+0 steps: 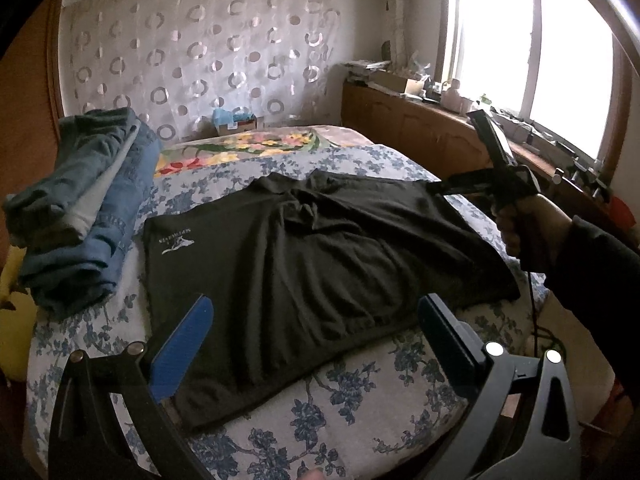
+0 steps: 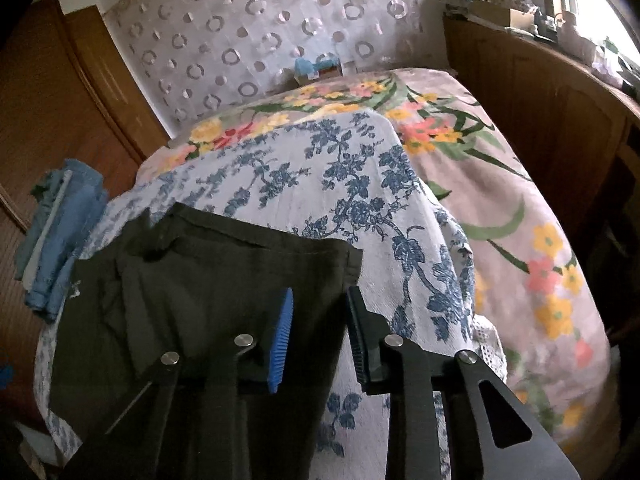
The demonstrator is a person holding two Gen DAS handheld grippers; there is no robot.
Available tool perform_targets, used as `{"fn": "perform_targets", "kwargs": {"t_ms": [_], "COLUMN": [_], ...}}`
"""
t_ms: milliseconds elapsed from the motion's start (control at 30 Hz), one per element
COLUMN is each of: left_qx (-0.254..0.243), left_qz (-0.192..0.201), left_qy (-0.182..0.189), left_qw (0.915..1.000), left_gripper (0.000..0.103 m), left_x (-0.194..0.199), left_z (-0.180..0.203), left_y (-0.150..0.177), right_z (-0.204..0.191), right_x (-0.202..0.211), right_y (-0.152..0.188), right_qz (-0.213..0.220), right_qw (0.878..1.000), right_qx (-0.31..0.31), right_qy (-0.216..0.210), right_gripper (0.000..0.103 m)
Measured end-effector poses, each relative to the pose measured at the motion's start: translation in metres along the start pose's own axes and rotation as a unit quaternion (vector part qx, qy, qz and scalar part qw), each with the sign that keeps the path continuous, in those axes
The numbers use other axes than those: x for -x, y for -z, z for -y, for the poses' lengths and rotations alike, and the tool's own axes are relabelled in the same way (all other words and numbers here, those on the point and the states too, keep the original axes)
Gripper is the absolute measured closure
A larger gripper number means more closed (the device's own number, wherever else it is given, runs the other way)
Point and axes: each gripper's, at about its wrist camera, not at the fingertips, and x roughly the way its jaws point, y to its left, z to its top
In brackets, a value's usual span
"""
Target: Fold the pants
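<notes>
Left tool [image 1: 316,344] wide, right tool [image 2: 320,336] narrow, both empty | one black pants [image 1: 320,256] | one jeans stack [image 1: 84,208]

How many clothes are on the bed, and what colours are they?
Black: 1, the black pants spread out on the bed.
Blue: the pile of blue denim beside them; it shows at least 2 folded pieces, but I cannot tell exactly how many.
Total: at least 3.
</notes>
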Motion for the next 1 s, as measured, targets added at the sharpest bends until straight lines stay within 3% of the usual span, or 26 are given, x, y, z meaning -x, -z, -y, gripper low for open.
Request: {"fn": "perform_targets", "kwargs": {"t_ms": [167,300,567,700,800,867,1000], "left_qx": [0.0,-0.001,0.015,0.025,0.03,0.038,0.052], "left_qz": [0.002,0.012,0.002,-0.005,-0.003,-0.004,-0.01], "left_qy": [-0.006,-0.012,-0.019,-0.019,-0.026,-0.03,-0.037], "left_qw": [1.0,0.9999,0.9997,0.9995,0.9992,0.9988,0.9979], "left_gripper": [0.0,0.0,0.0,0.0,0.0,0.001,0.003], "left_x": [0.001,0.001,0.002,0.005,0.01,0.012,0.011], "left_z": [-0.003,-0.009,-0.022,-0.034,-0.044,-0.052,-0.066], "left_y": [0.003,0.004,0.013,0.015,0.019,0.022,0.03], "right_z": [0.001,0.001,-0.01,-0.02,-0.029,-0.035,-0.051], "right_x": [-0.003,-0.001,0.008,0.026,0.047,0.06,0.081], "right_y": [-0.005,-0.011,-0.006,0.003,0.021,0.038,0.077], "right_qz": [-0.011,0.007,0.018,0.024,0.042,0.049,0.059], "right_qw": [1.0,0.999,0.998,0.997,0.997,0.996,0.994], "right_qx": [0.005,0.013,0.009,0.03,0.053,0.064,0.094], "right_qy": [0.014,0.052,0.06,0.067,0.038,0.024,0.0], "right_gripper": [0.099,0.1,0.099,0.094,0.086,0.069,0.057]}}
